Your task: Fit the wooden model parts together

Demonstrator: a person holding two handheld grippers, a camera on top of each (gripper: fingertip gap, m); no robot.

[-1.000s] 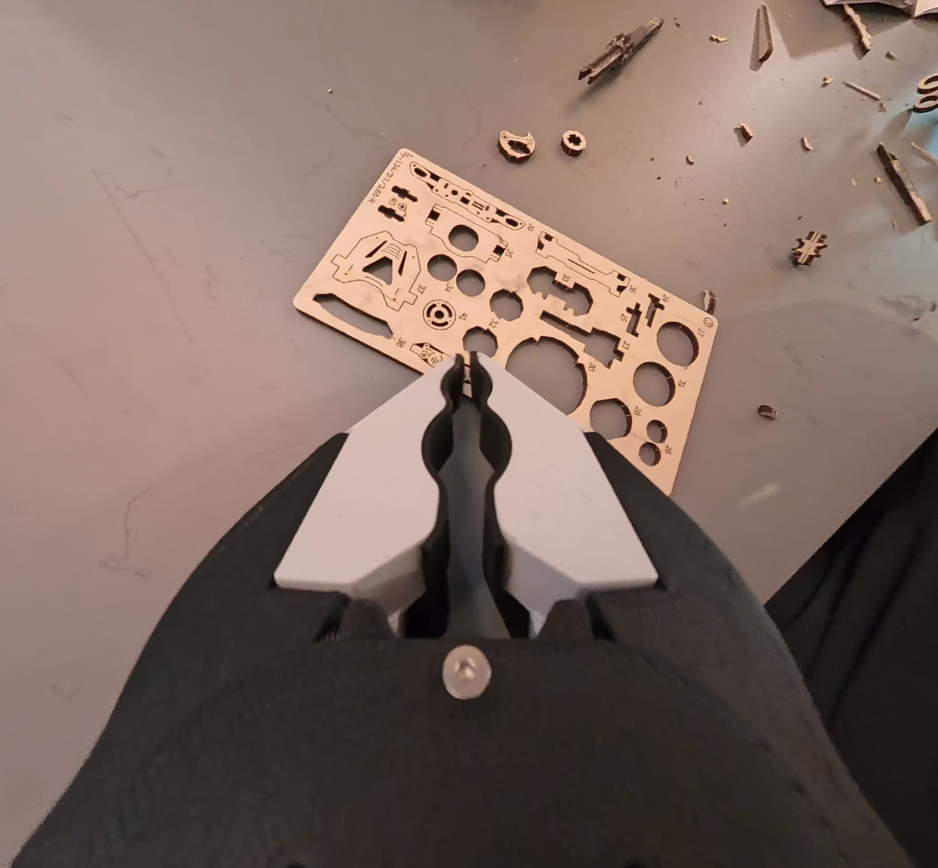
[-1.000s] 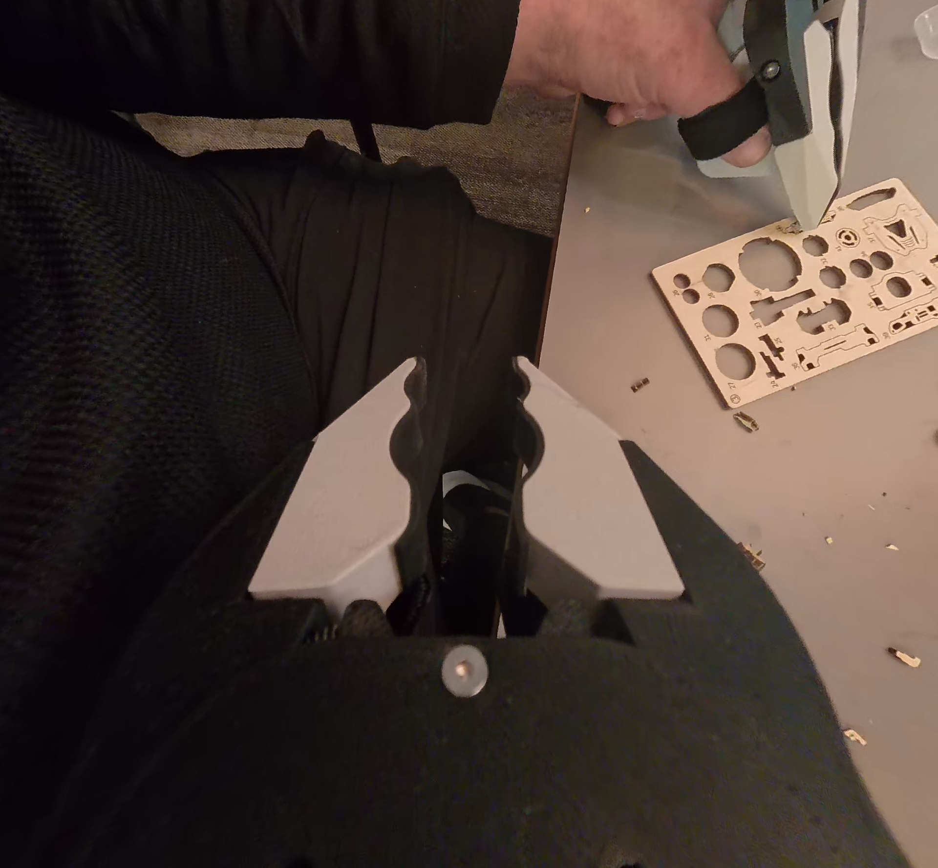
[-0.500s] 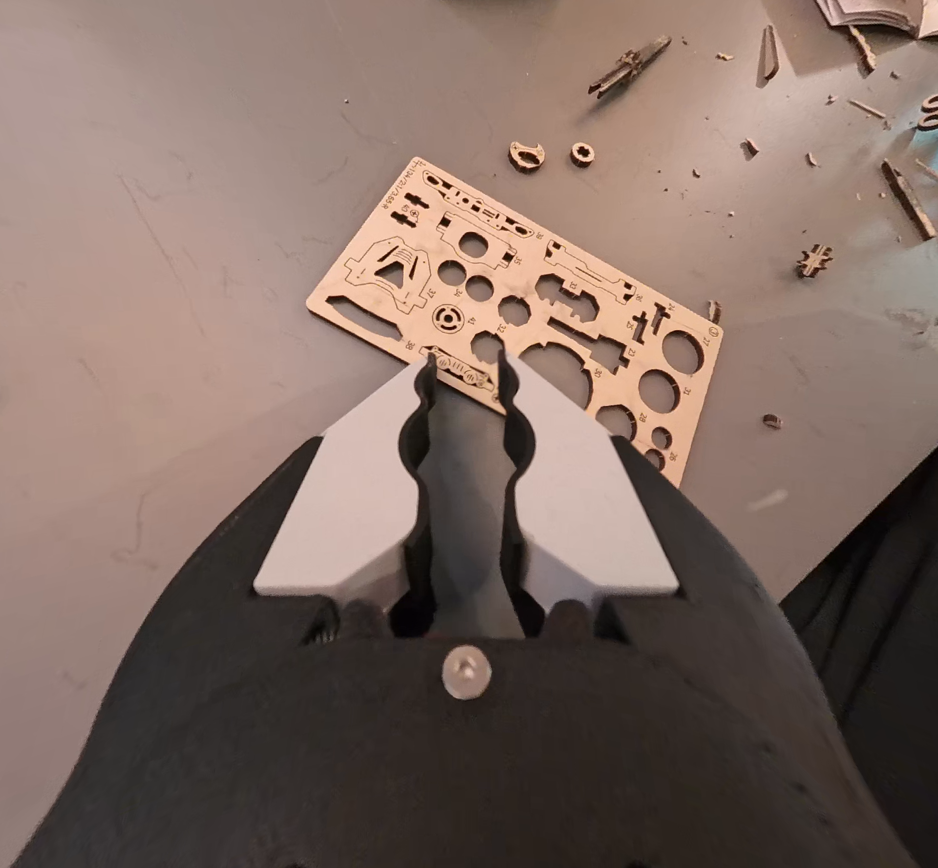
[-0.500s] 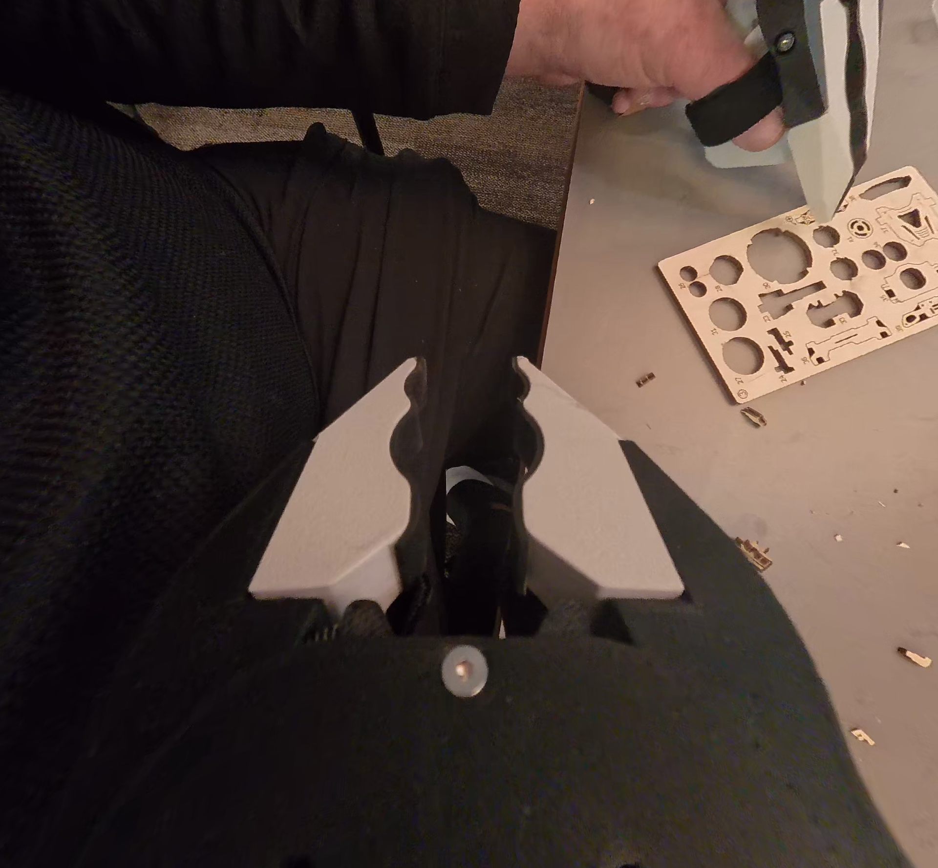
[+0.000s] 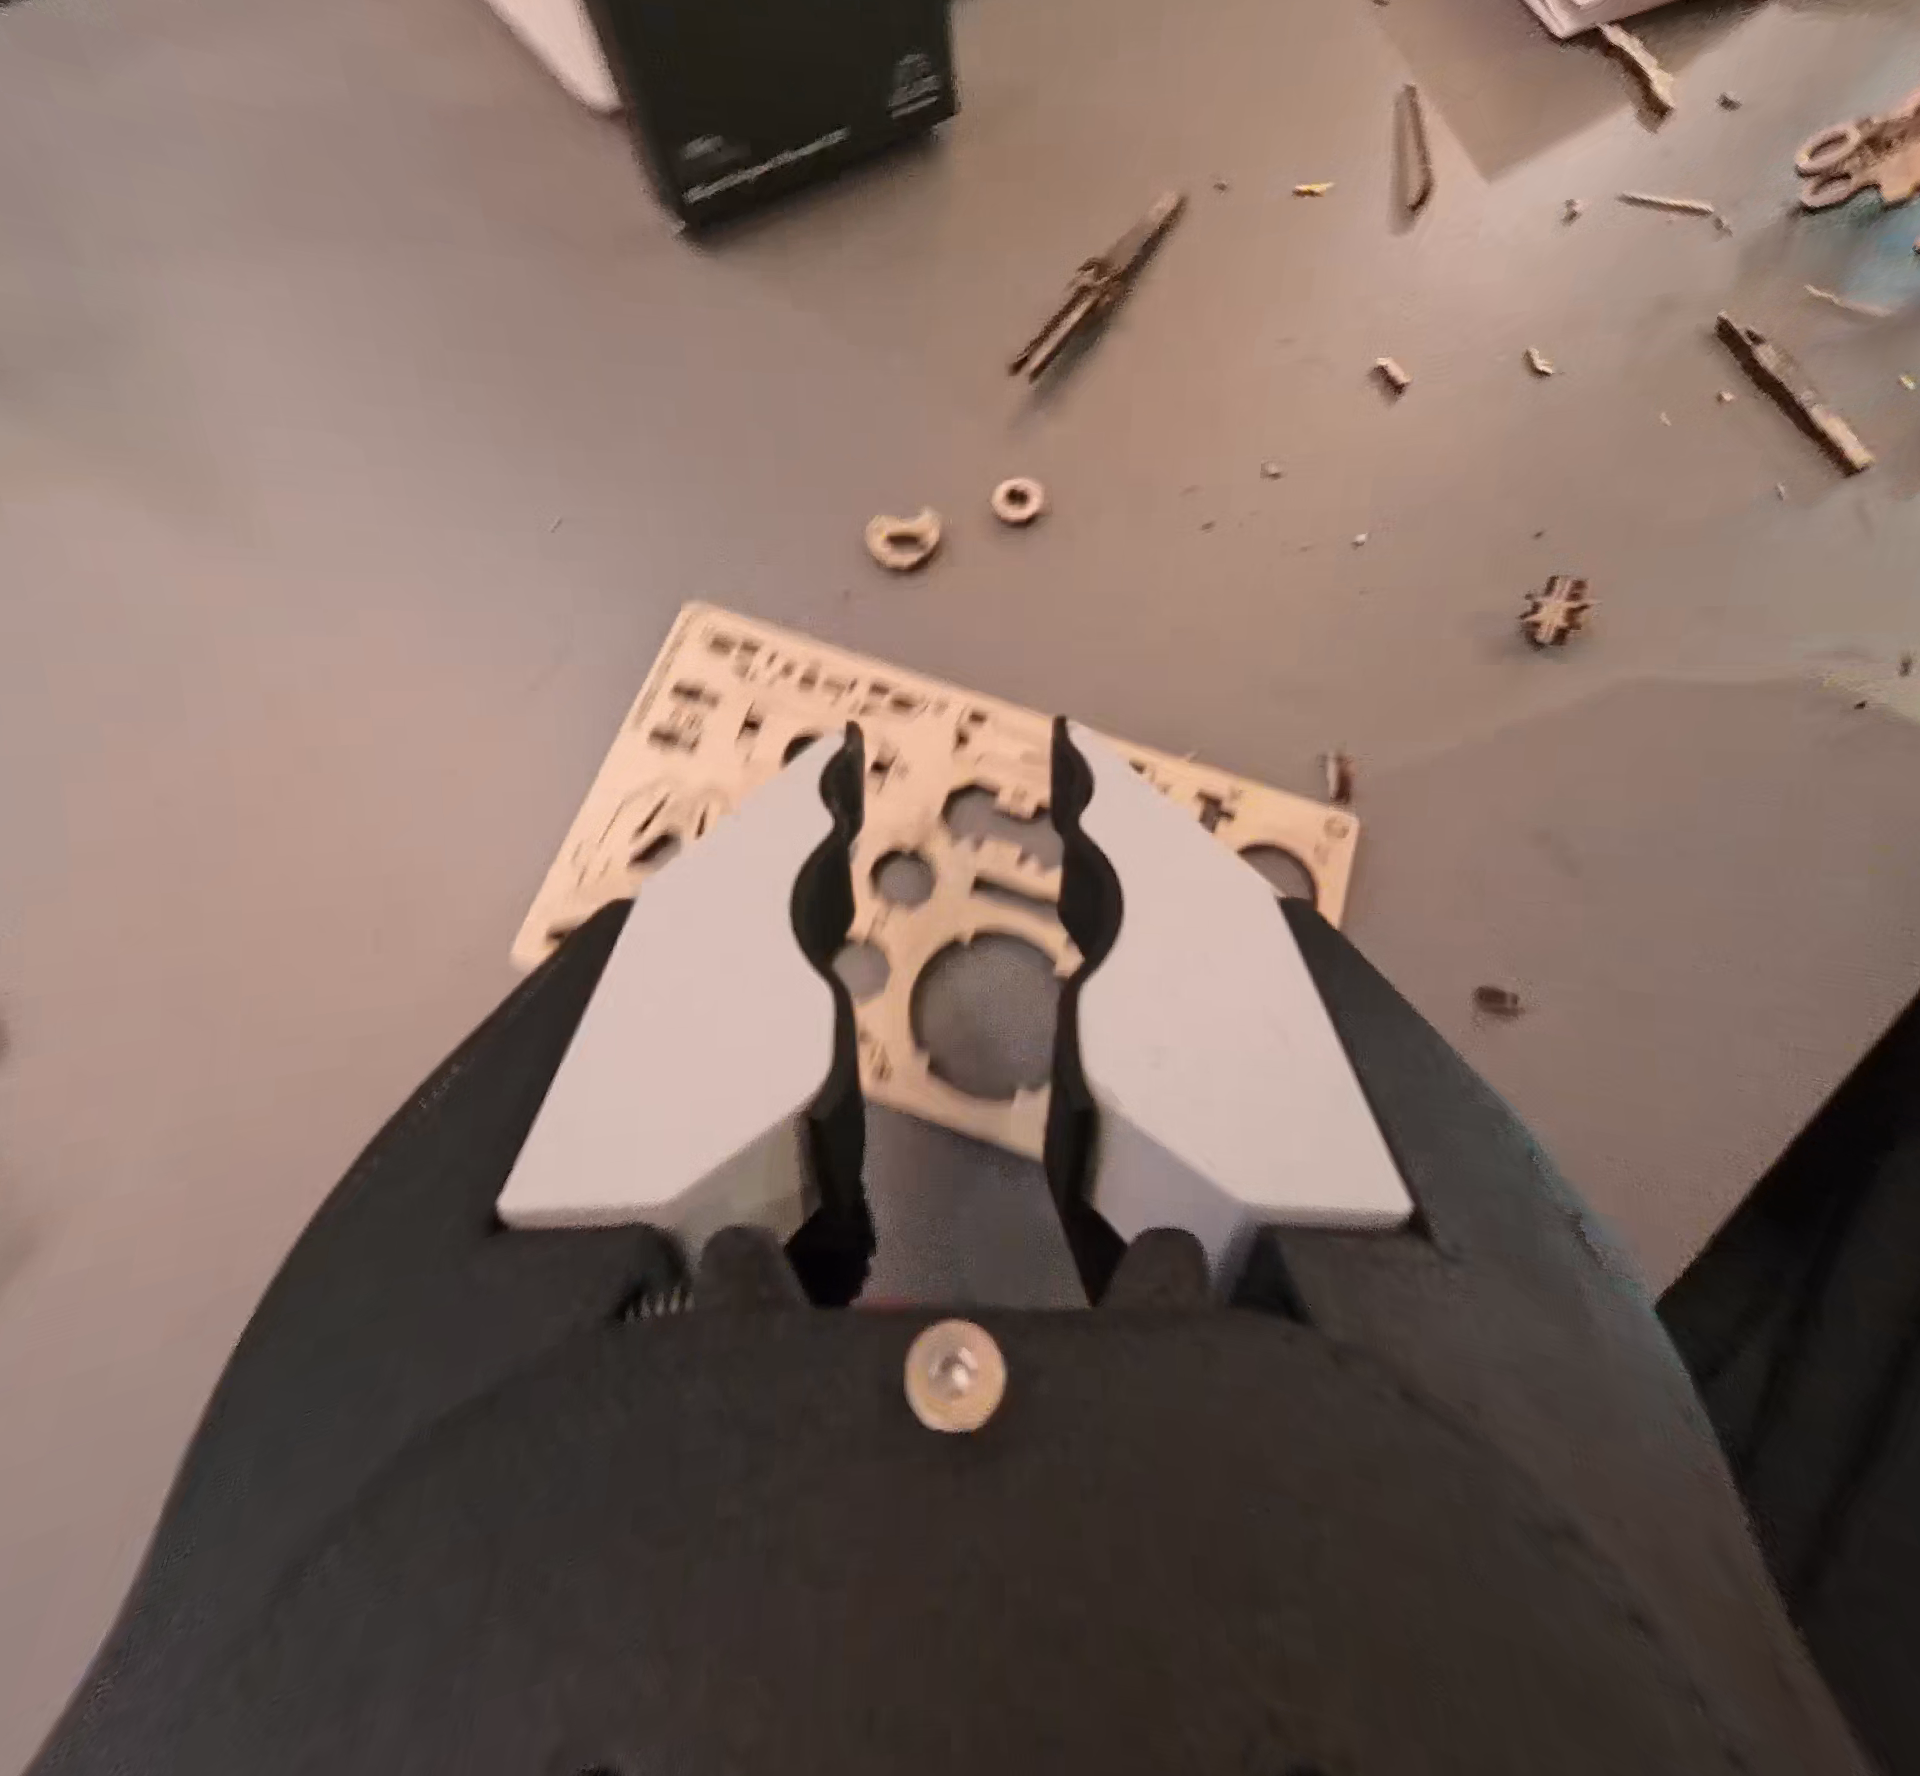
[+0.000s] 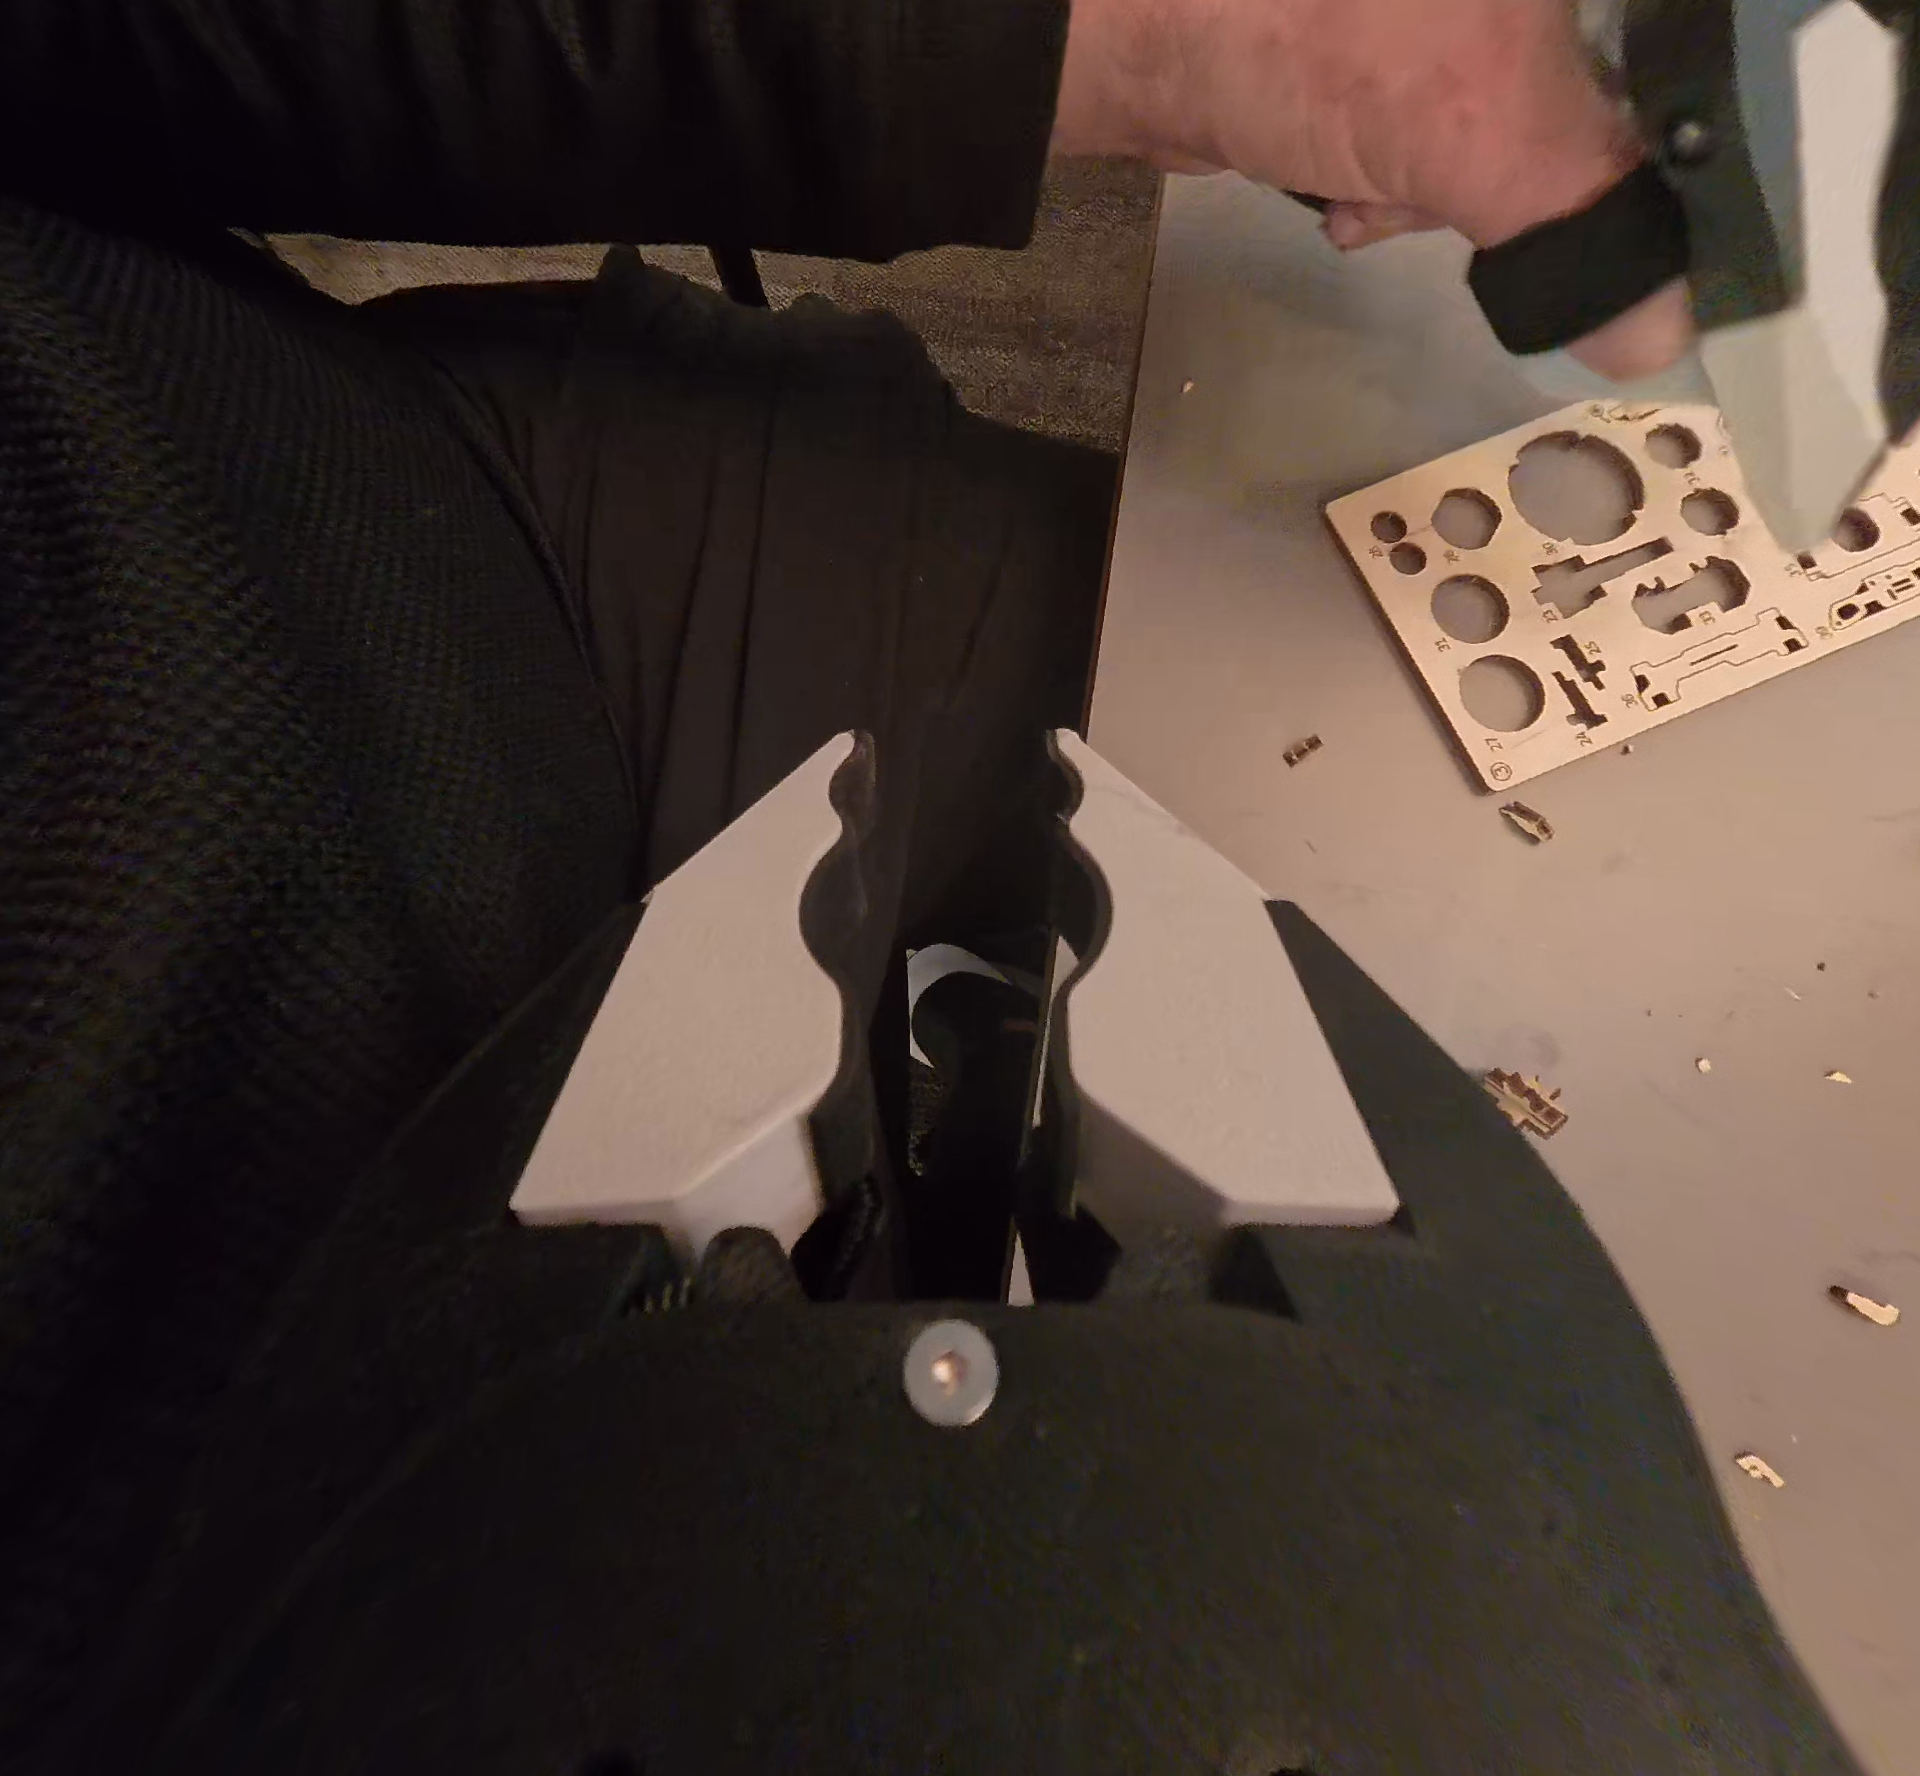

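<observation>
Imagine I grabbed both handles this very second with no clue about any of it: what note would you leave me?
Left tool: open, empty, above the plywood parts sheet.
Right tool: open, empty, off the table edge over the person's lap.
Sheet lies flat on the grey table; many holes are already punched out. Loose pieces, such as a small ring and a curved piece, lie beyond it.
Done: no joined parts visible.
Left: pick parts, fit them.

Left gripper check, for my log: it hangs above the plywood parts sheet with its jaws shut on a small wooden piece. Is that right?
Not quite. The left gripper does hang above the plywood parts sheet, but its jaws stand open and hold nothing, as the left wrist view shows.
</observation>
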